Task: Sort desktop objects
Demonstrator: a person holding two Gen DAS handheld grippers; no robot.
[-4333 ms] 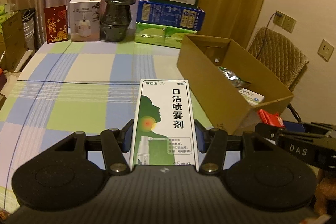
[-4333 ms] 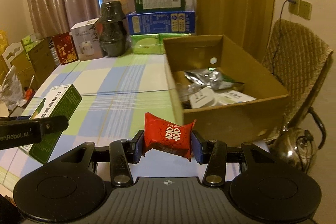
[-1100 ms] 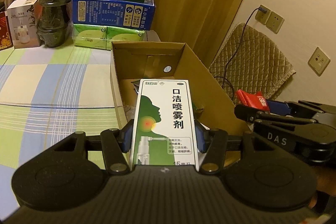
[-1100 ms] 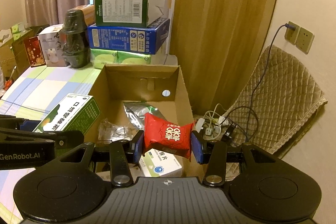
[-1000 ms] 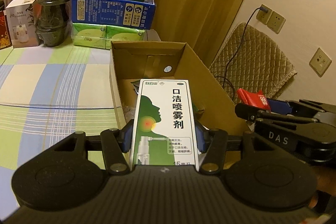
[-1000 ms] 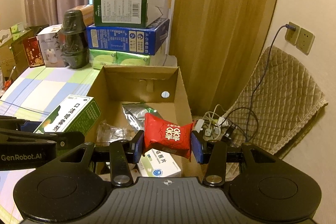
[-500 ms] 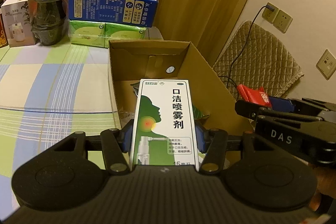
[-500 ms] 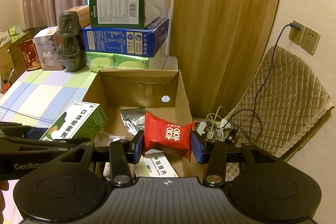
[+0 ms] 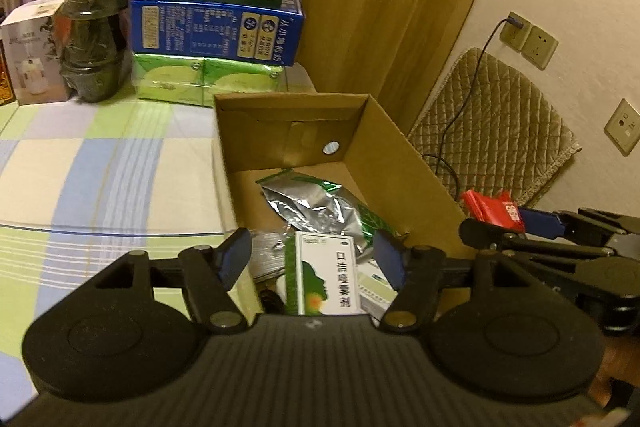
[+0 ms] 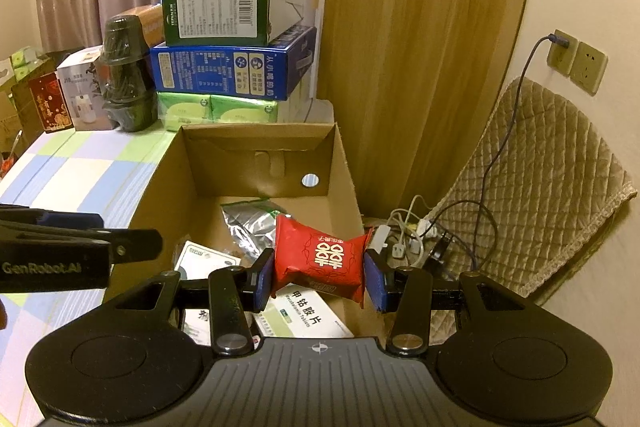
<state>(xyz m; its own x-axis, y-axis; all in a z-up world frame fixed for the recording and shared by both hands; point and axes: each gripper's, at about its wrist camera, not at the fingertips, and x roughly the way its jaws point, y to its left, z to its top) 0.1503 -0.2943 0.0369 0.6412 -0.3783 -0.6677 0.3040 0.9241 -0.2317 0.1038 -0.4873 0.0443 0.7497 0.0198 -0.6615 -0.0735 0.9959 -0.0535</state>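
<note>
One item is left in hand: the right gripper [image 10: 319, 277] clamps the red packet [image 10: 320, 255] above the cardboard box [image 9: 404, 171] at the table's right edge, while the left gripper [image 9: 313, 259] hangs spread wide above the spray box [image 9: 324, 279], which lies inside.

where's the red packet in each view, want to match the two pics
Left wrist view: the red packet is at the right edge, just past the cardboard box, pinched by the right gripper.
Right wrist view: it sits low in the centre.
Shared landmark: the round hole in the box's far wall.
</note>
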